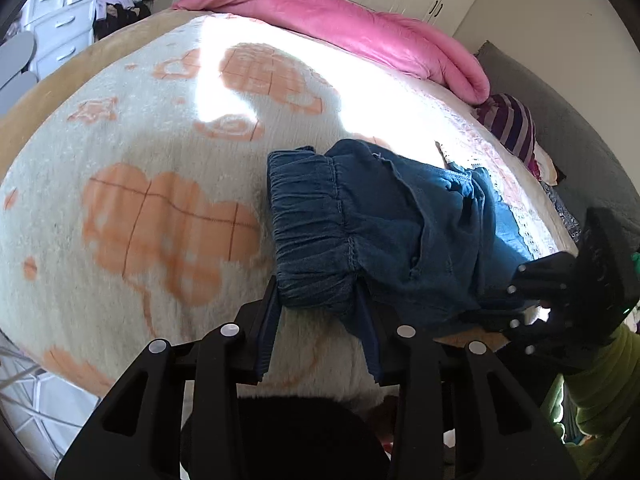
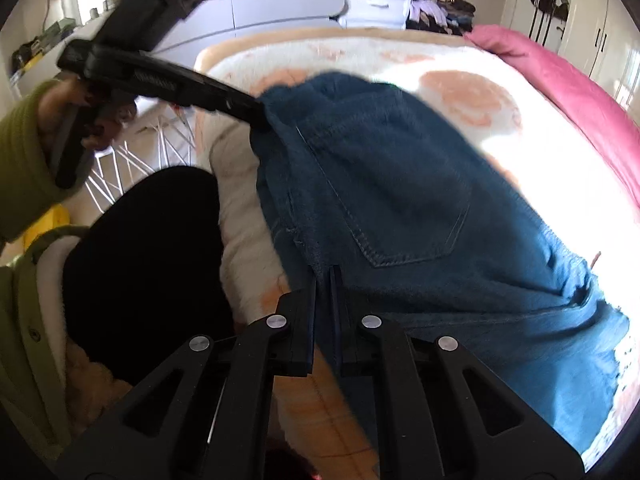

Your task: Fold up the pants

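Note:
Blue denim pants (image 1: 384, 224) with a gathered elastic waistband lie on the white and orange blanket (image 1: 152, 160) near the bed's front edge. My left gripper (image 1: 318, 292) grips the waistband corner, the bunched denim filling the wide gap between its fingers. In the right wrist view the pants (image 2: 400, 184) show a back pocket. My right gripper (image 2: 329, 276) is shut on the side seam of the pants. The left gripper (image 2: 260, 114) also shows there, biting the waistband corner. The right gripper (image 1: 516, 300) shows in the left wrist view at the pants' right edge.
A pink duvet (image 1: 360, 28) lies along the far side of the bed. A striped cushion (image 1: 512, 124) sits at the right. White drawers (image 1: 60, 12) and a clothes pile (image 1: 120, 4) stand beyond the bed. A white wire rack (image 2: 152, 152) stands beside the bed.

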A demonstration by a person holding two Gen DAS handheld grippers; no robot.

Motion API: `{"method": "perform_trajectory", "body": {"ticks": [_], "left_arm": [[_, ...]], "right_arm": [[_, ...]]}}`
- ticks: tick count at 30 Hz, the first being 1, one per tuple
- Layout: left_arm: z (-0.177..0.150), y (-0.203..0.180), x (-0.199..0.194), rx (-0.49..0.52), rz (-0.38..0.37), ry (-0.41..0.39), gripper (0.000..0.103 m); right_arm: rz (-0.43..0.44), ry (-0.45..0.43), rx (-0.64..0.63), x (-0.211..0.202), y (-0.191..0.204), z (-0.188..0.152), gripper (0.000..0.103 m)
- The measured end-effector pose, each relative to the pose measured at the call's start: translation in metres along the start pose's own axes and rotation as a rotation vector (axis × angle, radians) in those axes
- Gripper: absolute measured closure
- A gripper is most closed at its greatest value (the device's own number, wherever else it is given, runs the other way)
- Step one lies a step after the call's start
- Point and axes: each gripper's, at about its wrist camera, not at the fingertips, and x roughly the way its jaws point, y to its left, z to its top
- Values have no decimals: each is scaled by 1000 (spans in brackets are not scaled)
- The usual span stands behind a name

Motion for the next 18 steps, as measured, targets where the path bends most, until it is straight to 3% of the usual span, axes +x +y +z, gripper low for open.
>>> {"method": "perform_trajectory", "body": {"ticks": [4, 7, 10, 15, 18], "left_arm": [[7, -10, -18, 27, 46, -48, 65], [18, -20, -37, 77, 163, -108, 67], [28, -31, -47, 83, 125, -143, 67], [27, -66, 0, 164, 42, -65, 67], [16, -62, 38, 194, 149, 25, 69]], "right_arm": [[14, 14, 44, 10, 0, -1, 100], [25, 17, 70, 13, -2, -4, 100], [44, 4, 90, 11, -2, -9, 96], [100, -85, 218, -20, -7, -11, 85], [17, -147, 268, -46, -18, -12, 70]]}}
